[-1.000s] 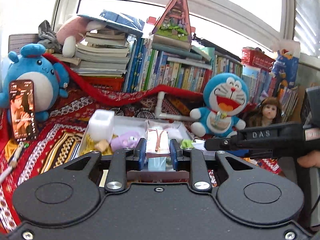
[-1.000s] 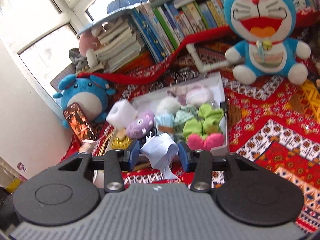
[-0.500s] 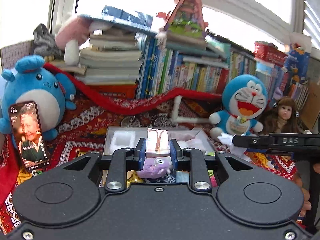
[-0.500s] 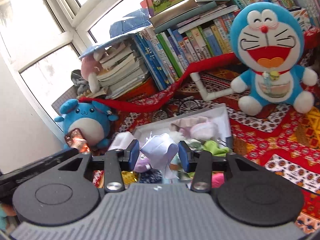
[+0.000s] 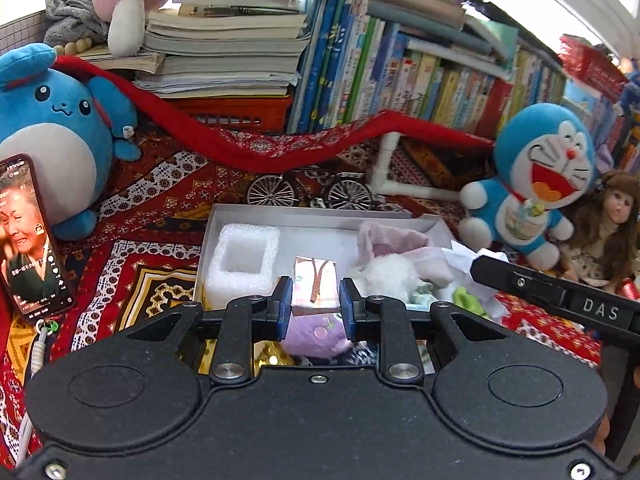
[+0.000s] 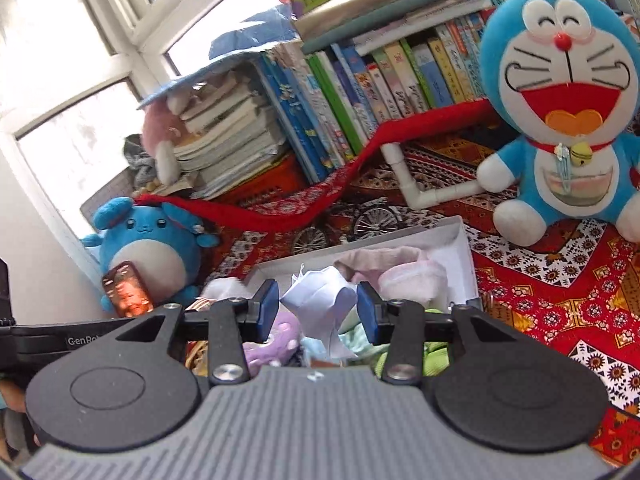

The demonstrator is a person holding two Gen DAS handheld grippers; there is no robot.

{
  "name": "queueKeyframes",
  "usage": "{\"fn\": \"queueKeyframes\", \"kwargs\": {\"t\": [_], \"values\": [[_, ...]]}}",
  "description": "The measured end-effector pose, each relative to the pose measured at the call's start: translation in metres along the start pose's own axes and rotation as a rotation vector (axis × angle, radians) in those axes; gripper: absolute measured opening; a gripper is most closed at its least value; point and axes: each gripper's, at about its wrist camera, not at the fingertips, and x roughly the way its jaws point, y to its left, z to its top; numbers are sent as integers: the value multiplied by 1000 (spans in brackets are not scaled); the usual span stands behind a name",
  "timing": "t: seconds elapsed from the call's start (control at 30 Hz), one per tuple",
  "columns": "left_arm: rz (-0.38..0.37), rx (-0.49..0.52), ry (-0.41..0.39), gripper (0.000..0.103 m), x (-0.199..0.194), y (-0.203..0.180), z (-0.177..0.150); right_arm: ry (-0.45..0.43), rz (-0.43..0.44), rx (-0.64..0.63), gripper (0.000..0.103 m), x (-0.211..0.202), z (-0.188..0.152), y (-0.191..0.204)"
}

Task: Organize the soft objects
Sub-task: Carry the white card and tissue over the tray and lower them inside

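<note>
- Our left gripper (image 5: 314, 303) is clamped on a small pink patterned block (image 5: 314, 289), held above the white box (image 5: 320, 218).
- Our right gripper (image 6: 318, 311) pinches a crumpled white tissue (image 6: 322, 295) over the same box.
- Just below the block lies a purple plush (image 5: 316, 332); a white foam cup (image 5: 244, 265) stands in the box's left end.
- Beyond sit a Doraemon plush (image 5: 536, 184) and a row of books (image 5: 400, 80).
</note>
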Motion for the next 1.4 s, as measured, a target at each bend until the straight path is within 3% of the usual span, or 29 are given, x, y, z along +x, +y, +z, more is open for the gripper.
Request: {"fn": "queueKeyframes", "kwargs": {"t": [0.83,1.2,1.27,1.4], "values": [[75,36,81,24,60,-10,5,22,-103,5,49,46,-10,-21],[84,13,111,24,74,-6,6,31,-106,0,49,51,-11,-20],[115,4,133,24,81,-7,12,35,-111,-12,49,55,-10,-20],[89,-40,139,24,89,-7,28,55,-113,8,49,68,-1,-20]]}}
